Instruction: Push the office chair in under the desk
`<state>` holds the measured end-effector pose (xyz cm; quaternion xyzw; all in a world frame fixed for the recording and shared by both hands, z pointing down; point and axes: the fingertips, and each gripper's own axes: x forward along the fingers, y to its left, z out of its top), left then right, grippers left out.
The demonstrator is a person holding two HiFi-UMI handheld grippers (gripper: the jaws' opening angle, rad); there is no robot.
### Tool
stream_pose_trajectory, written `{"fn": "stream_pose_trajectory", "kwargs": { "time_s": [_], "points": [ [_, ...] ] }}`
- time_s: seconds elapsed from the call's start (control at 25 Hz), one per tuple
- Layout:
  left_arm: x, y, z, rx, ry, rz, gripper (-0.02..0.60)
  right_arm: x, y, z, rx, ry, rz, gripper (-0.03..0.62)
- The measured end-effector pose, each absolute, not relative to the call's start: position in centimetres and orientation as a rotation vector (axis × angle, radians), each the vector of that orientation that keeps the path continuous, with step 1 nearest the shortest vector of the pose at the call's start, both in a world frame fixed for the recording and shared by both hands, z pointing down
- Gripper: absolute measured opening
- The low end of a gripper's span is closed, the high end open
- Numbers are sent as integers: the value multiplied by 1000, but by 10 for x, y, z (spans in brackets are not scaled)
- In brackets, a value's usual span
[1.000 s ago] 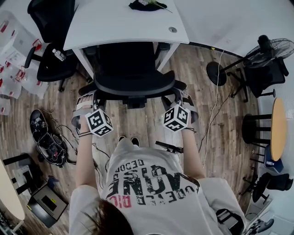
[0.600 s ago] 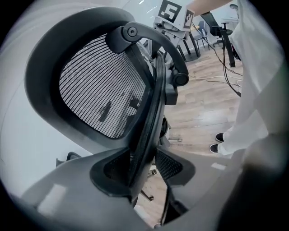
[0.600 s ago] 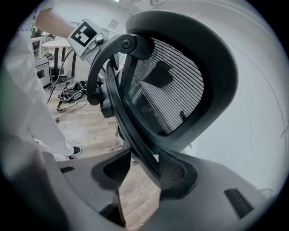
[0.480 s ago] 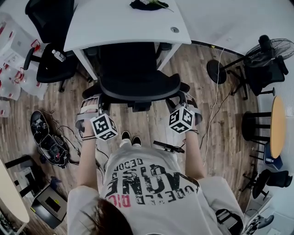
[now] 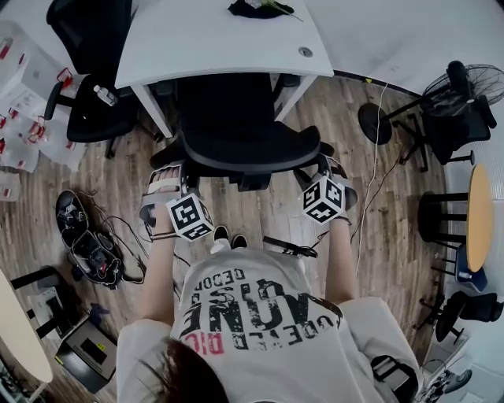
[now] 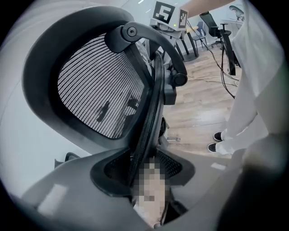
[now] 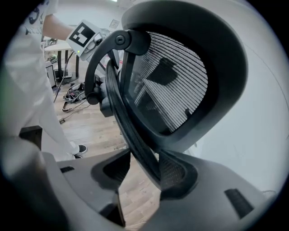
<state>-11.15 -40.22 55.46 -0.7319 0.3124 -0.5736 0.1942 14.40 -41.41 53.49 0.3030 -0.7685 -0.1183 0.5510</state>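
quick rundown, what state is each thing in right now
chair: partly under desk, back out
desk: standing, dark item at far edge
left gripper: open, astride backrest rim
right gripper: open, astride backrest rim
fan: upright, spinning or not unclear

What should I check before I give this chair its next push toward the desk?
1. Chair lined up with the desk: ok, partly under it and centred.
2. Left tool on the chair back: ok, its edge sits between jaws standing apart.
3. Right tool on the chair back: ok, same. The floor shows beside the edge, so it is not clamped.
4. Space under the desk: cannot tell, the chair hides it.
5. Shoes clear of the chair's base: cannot tell, the base is hidden.
6. Cable on the floor: ok, it lies apart from the chair, to its right.
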Motion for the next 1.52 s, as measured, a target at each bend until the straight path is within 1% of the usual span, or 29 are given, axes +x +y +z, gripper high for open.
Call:
{"fn": "stream_pose_trajectory", "kwargs": {
  "time_s": [0.52,1.52],
  "points": [
    [-111,-402,558,-2053,887,-1667,173,144,-417,539,694,-1809,-287,184],
    [-115,-402,557,-2072,933,-1669,186,141,-414,540,698,-1849,-335,186]
  ]
}}
